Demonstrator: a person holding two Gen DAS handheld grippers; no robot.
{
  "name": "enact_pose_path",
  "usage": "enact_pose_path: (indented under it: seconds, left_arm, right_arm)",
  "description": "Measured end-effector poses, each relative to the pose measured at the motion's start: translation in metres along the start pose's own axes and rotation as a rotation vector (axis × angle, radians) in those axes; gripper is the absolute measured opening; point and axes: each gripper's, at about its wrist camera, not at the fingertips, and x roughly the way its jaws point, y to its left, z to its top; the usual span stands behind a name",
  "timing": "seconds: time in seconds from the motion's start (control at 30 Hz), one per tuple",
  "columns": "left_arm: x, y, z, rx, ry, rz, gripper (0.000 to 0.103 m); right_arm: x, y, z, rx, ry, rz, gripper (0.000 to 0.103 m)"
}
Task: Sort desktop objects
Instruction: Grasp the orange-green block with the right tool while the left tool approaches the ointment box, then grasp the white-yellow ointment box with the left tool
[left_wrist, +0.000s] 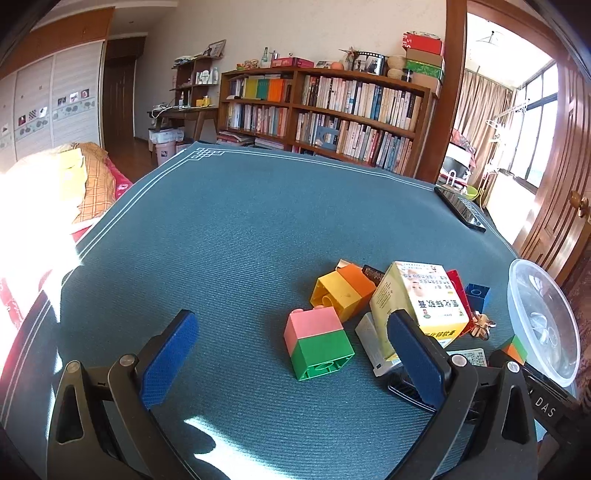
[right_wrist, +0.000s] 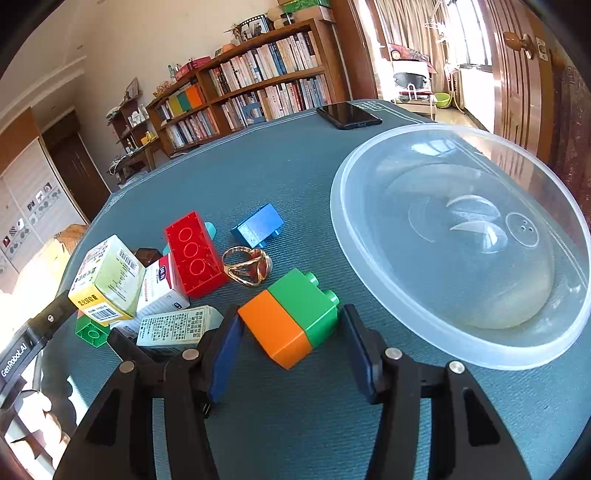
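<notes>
My right gripper (right_wrist: 290, 314) is shut on an orange-and-green block (right_wrist: 291, 321) lying on the blue-green mat (right_wrist: 258, 166); one pad touches the orange corner, the other the green side. Beside it to the right stands a clear plastic bowl (right_wrist: 461, 240), with nothing in it. My left gripper (left_wrist: 293, 321) is open and holds nothing. A pink-and-green block (left_wrist: 317, 343) lies just ahead between its fingers, untouched. Its right finger (left_wrist: 417, 362) stands in front of a yellow medicine box (left_wrist: 421, 299). A yellow-and-orange block (left_wrist: 343, 288) lies farther back.
A red brick (right_wrist: 195, 254), a blue brick (right_wrist: 258, 225), a gold ring-shaped trinket (right_wrist: 247, 266), a small green brick (right_wrist: 90, 332) and white medicine boxes (right_wrist: 173, 325) lie left of the right gripper. A black phone (right_wrist: 347, 114) rests at the mat's far edge. Bookshelves stand behind.
</notes>
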Motion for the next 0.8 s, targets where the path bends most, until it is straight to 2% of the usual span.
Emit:
enact_pose_path:
  seconds: [0.2, 0.47, 0.6, 0.8]
  left_arm:
    - [-0.003, -0.021, 0.011, 0.039, 0.004, -0.045, 0.103]
    - [-0.015, -0.039, 0.014, 0.093, -0.008, -0.056, 0.103]
    - [-0.01, -0.054, 0.014, 0.119, 0.032, -0.069, 0.103]
    - [0.009, -0.073, 0.017, 0.139, 0.058, -0.021, 0.103]
  right_arm:
    - [-0.002, 0.004, -0.002, -0.013, -0.012, 0.032, 0.058]
    - [-0.001, 0.004, -0.001, -0.002, -0.015, 0.052, 0.058]
    - [-0.002, 0.004, -0.002, -0.001, -0.018, 0.055, 0.058]
    - [-0.001, -0.001, -0.004, 0.018, -0.021, 0.065, 0.058]
